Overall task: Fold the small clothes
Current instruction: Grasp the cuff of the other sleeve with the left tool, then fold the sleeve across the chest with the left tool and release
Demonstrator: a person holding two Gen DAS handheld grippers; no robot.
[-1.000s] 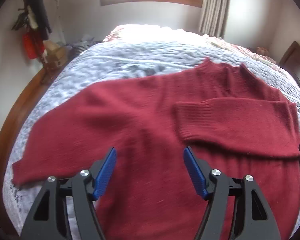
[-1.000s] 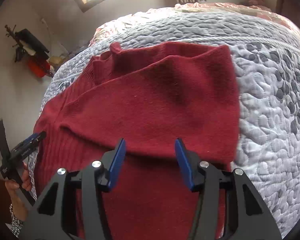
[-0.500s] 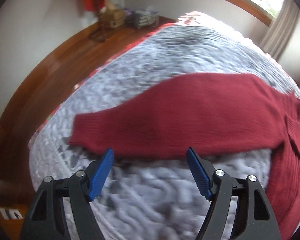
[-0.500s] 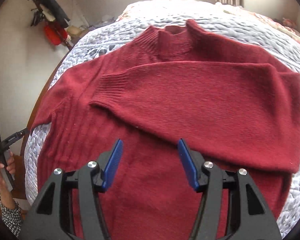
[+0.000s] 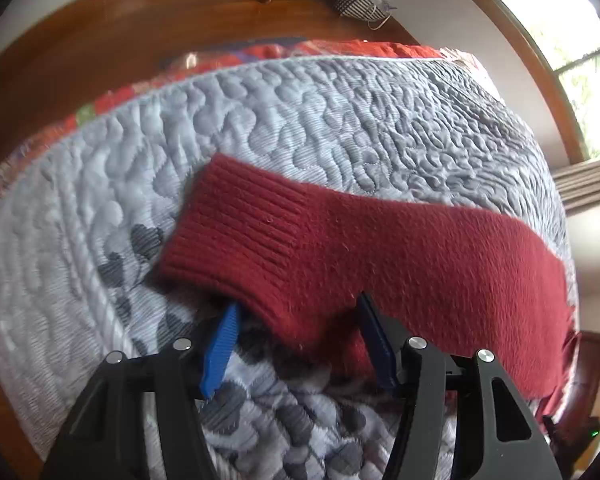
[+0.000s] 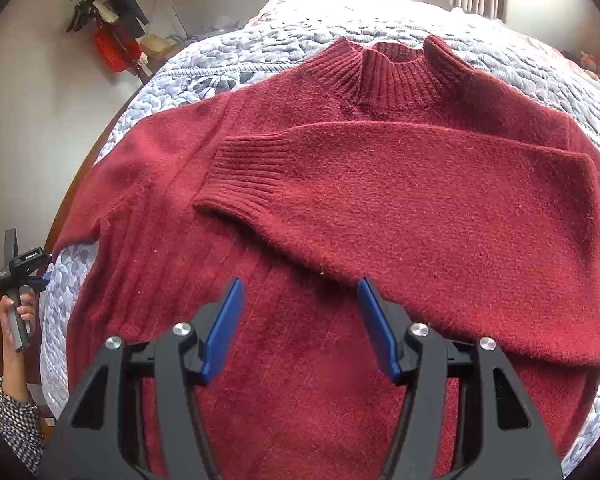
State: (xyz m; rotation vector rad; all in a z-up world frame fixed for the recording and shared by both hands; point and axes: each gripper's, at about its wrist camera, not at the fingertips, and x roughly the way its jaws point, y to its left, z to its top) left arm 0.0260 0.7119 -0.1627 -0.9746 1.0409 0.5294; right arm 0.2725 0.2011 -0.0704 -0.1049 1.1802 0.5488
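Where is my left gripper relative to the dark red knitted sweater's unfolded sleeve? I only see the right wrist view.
Observer: The left gripper is at that sleeve's ribbed cuff, one blue finger either side of its near edge.
Operator: Clamped yet?
Observer: No, the jaws stand wide open.
Operator: What's under the cuff?
Observer: The grey quilted bedspread, with its edge and wooden floor beyond.

Daylight enters through the window point(image 5: 580, 44), blown out to white glare in the left wrist view. Both fisheye pictures bend strongly at their dark rims. The quilt point(image 6: 292, 28) is overexposed at its far end; near fabric stays sharp.
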